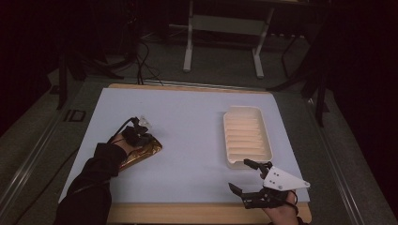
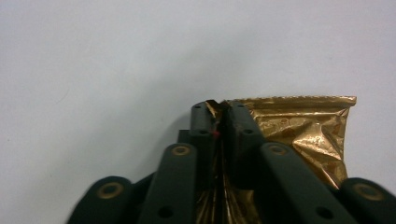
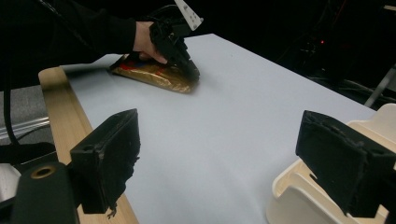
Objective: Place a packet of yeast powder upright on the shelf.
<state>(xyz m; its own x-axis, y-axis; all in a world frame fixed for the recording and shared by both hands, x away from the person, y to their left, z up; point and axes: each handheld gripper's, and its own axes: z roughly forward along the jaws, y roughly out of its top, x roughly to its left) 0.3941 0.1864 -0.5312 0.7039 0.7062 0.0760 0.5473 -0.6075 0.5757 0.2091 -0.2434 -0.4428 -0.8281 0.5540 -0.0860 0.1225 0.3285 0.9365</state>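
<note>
Left gripper (image 2: 219, 109) clamped on gold packet (image 2: 303, 126)

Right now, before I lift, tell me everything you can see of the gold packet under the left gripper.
The gold packet is a flat, shiny foil pouch, crinkled, with a serrated sealed edge along its end; the right gripper view shows red and blue print on its face. It lies flat on the pale blue mat, near the mat's left side, angled to its edge. The left gripper comes down on it from above, jaws shut on a pinch of foil at one end corner. The packet looks sealed and not yet lifted.
</note>
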